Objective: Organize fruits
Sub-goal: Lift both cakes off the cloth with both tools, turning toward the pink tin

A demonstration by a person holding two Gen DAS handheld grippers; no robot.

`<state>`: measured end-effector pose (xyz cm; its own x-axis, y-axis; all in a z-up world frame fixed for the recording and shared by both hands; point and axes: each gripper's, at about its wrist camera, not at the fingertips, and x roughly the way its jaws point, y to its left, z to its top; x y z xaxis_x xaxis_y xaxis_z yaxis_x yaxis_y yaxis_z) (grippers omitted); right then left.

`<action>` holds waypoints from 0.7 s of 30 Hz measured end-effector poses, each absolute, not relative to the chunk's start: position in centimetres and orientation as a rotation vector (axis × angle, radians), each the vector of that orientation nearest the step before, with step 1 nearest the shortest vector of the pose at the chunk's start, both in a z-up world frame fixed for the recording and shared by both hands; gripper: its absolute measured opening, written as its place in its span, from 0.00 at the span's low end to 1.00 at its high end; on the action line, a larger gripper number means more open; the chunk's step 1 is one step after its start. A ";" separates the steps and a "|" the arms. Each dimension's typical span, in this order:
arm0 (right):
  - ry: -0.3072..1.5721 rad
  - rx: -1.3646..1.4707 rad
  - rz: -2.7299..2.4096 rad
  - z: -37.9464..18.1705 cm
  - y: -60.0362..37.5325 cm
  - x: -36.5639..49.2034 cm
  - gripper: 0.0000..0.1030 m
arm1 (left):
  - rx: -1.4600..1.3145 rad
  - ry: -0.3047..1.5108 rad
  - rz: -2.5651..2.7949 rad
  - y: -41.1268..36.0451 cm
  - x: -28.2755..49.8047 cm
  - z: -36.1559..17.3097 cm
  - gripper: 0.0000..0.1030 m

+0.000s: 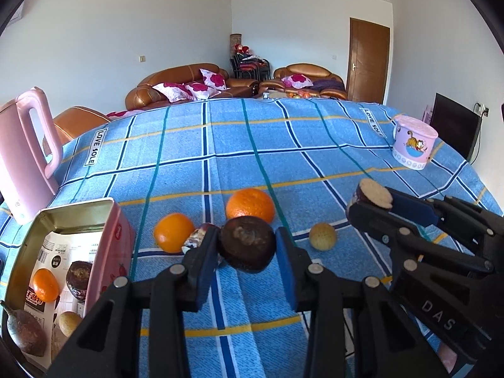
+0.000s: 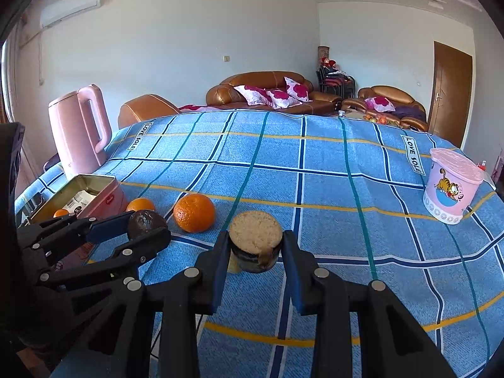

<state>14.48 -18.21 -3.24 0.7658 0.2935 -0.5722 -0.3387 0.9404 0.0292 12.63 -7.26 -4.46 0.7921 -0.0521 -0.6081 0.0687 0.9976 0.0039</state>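
Two grippers work above a table covered with a blue plaid cloth (image 2: 330,189). The left gripper (image 1: 247,245) has its jaws closed around a dark brown round fruit (image 1: 247,242), one pad on each side. The right gripper (image 2: 255,252) has its jaws clamped on a cut dark-skinned fruit (image 2: 255,242), pale cut face up. Near the front edge of the table lie a large orange (image 1: 250,204), a smaller orange (image 1: 173,232) to its left and a small yellowish fruit (image 1: 322,236) to its right. At the front left corner stands an open pink tin (image 1: 104,239) holding an orange and several darker fruits. Behind the tin stands a pink kettle (image 2: 82,129). A pink lidded tub (image 2: 450,186) sits at the right edge.
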 end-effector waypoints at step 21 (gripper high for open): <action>0.530 -0.063 0.370 -2.4 -18.6 13.3 0.34 | -0.002 0.532 -0.039 -6.5 10.8 -3.3 0.37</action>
